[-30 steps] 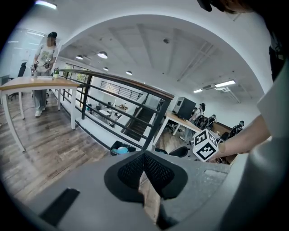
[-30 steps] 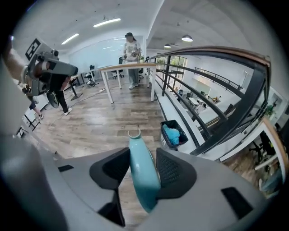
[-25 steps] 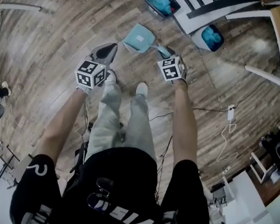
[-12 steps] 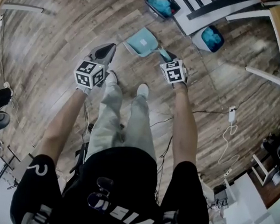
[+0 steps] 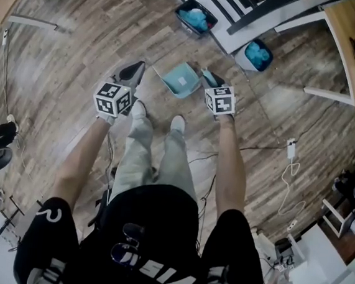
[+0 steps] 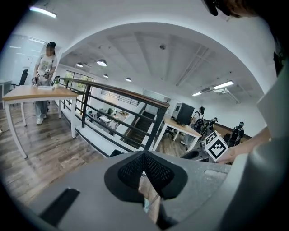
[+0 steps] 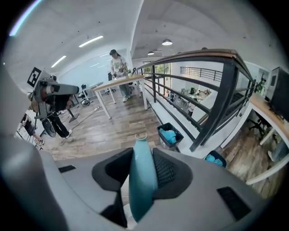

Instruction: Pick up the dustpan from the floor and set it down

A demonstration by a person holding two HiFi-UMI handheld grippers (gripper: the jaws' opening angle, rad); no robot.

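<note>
The teal dustpan (image 5: 181, 80) hangs above the wooden floor, in front of the person's feet. My right gripper (image 5: 210, 79) holds it by the handle from the right side. In the right gripper view the teal handle (image 7: 142, 176) stands upright between the two black pads, which have just been closing and now press on it from both sides; my right gripper (image 7: 142, 155) is shut on it. My left gripper (image 5: 133, 70) hovers to the left of the pan, apart from it. In the left gripper view my left gripper (image 6: 144, 159) has its pads together at the tips, with nothing between them.
Two dark bins with blue contents stand by the railing: one bin (image 5: 194, 16) and another bin (image 5: 256, 54). A wooden table (image 5: 346, 42) is at the upper right. A white cable with an adapter (image 5: 291, 146) lies on the floor to the right. A person (image 7: 118, 63) stands at a far desk.
The dustpan has come up off the floor with my right gripper and now shows nearer the feet and turned. Both hands have risen; the left stays beside the pan.
</note>
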